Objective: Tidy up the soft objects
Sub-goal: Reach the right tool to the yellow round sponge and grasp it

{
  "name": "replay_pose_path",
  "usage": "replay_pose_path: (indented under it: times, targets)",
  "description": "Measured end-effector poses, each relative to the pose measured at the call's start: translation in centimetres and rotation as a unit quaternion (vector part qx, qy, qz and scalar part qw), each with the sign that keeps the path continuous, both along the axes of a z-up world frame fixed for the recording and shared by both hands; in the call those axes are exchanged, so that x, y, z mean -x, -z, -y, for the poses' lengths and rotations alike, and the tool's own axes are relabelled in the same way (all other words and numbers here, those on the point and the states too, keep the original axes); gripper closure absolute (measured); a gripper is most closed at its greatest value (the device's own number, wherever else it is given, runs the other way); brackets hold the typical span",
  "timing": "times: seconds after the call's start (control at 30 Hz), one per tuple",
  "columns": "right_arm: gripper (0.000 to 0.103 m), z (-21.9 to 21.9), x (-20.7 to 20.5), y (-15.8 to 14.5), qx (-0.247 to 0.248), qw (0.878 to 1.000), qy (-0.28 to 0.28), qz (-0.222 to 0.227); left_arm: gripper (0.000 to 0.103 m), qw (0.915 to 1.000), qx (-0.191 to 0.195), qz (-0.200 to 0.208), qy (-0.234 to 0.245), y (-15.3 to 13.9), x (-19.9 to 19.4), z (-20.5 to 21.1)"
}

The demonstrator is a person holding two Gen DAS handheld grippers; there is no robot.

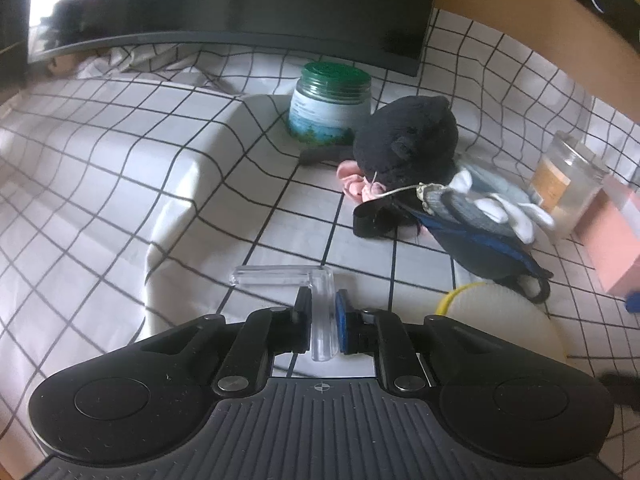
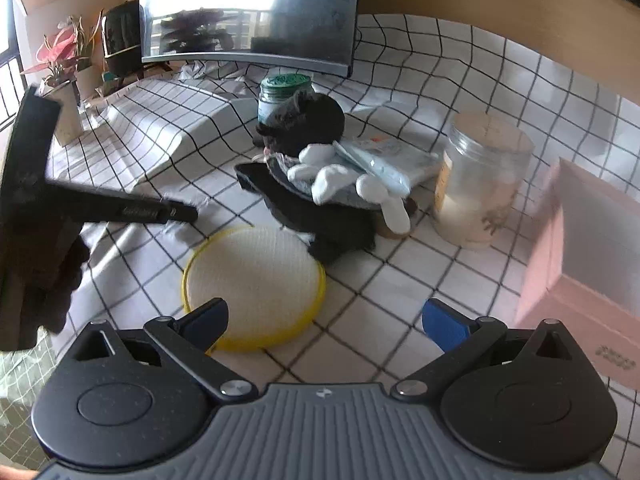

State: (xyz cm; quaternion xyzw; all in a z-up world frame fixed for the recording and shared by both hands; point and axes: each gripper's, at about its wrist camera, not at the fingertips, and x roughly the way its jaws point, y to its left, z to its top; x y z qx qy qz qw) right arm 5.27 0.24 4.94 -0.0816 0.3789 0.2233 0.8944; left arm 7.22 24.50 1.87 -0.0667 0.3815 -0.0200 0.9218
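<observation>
A pile of soft things lies mid-table: a black plush (image 1: 408, 140) (image 2: 308, 124), a grey-and-white plush piece (image 1: 492, 204) (image 2: 340, 182) and a dark pouch with blue trim (image 1: 484, 248) (image 2: 320, 216). A round white pad with a yellow rim (image 2: 254, 288) (image 1: 500, 312) lies in front of the pile. My left gripper (image 1: 322, 312) is shut on a clear L-shaped plastic piece (image 1: 320, 300), low over the cloth, left of the pile. My right gripper (image 2: 324, 320) is open and empty, just in front of the pad.
A green-lidded jar (image 1: 330, 104) (image 2: 282, 94) stands behind the pile. A clear jar (image 2: 480, 180) and a pink box (image 2: 580, 256) stand to the right. A monitor (image 2: 248, 12) stands at the back. The checked cloth (image 1: 120, 160) covers a raised block on the left.
</observation>
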Motion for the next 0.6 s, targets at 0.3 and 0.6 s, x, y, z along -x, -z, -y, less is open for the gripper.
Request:
replay_pose_path:
  times: [0.3,0.6]
  targets:
    - [0.0,-3.3,-0.7,0.9,-0.011,0.998,-0.062,-0.003,0.088,0.9985,0.042,0.024,0.024,-2.6,3.2,-0.5]
    - [0.0,-4.6,-4.0,3.7,-0.034,0.998,-0.014,-0.045,0.088,0.9953,0.085,0.01,0.044,-3.1,3.9,-0.8]
